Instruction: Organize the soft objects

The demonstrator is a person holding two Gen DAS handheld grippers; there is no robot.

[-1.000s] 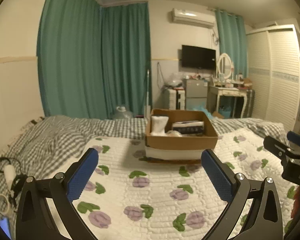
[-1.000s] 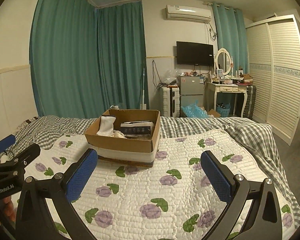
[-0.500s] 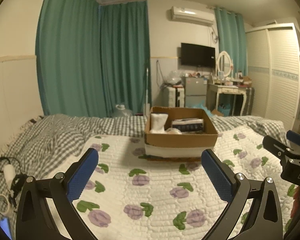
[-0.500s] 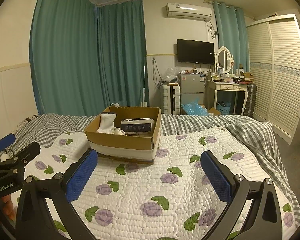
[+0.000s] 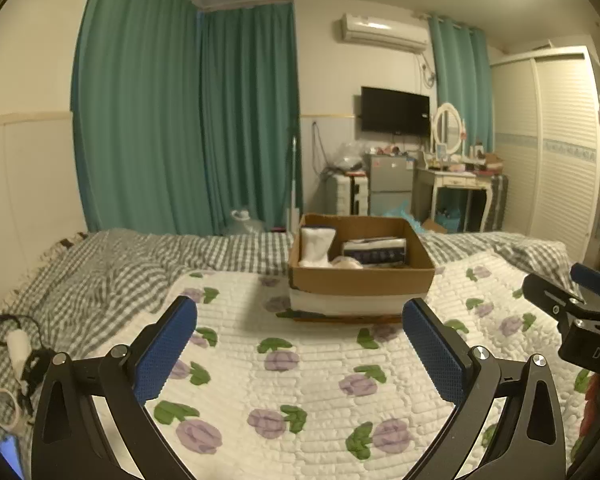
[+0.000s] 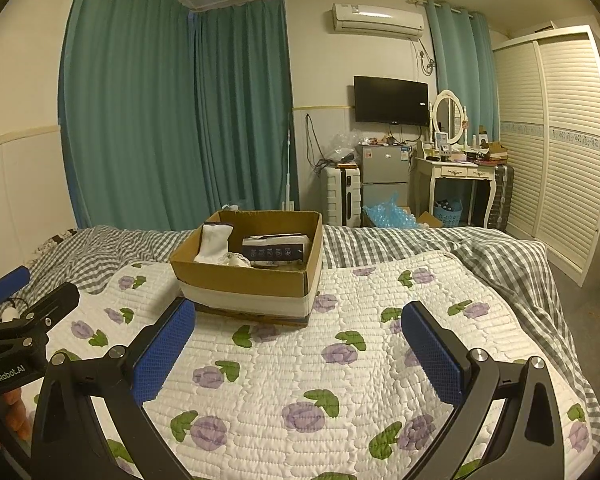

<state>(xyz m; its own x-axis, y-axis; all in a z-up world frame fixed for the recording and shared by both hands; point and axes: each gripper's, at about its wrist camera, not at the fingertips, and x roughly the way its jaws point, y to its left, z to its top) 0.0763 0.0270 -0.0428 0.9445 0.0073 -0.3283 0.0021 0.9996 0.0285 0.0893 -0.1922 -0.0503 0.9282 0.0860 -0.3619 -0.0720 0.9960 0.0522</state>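
Note:
A cardboard box stands on the white flowered quilt. Inside it stand a white folded cloth item, a dark packet and a small pale lacy item. My left gripper is open and empty, held above the quilt short of the box. My right gripper is open and empty, also short of the box, to its right. Each gripper shows at the edge of the other's view.
A grey checked blanket covers the bed's far and left parts. Cables and a white charger lie at the left edge. Beyond the bed stand green curtains, a small fridge, a dressing table and a louvred wardrobe.
Both views have shifted slightly; the box sits a little lower and nearer in frame. Both grippers stay open and empty.

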